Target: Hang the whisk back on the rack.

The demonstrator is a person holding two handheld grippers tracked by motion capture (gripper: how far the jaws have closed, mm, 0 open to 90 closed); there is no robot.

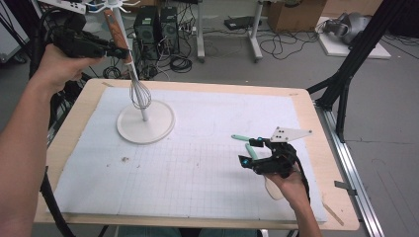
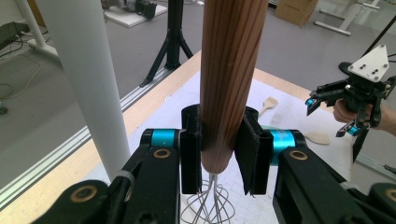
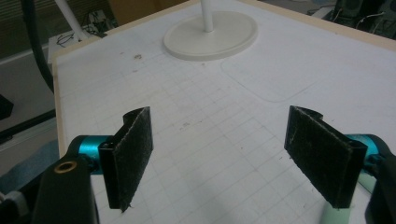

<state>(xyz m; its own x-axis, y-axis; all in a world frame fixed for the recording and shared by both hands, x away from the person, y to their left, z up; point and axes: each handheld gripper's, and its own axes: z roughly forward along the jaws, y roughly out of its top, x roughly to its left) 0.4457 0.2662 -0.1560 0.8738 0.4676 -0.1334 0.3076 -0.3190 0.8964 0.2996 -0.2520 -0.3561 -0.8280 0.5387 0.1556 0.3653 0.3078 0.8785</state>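
A whisk with a brown wooden handle hangs upright beside the white pole of a stand. Its wire loops point down over the stand's round base. My left gripper is shut on the low end of the handle, a pad pressed on each side. My right gripper is low over the mat at the right, its jaws wide open with nothing between the pads. In the left gripper view the right gripper shows farther off.
A white gridded mat covers the wooden table. A green-handled utensil lies by my right gripper, and a pale wooden spatula under that hand. Another wooden spoon lies beyond. Cables and computers crowd the floor behind.
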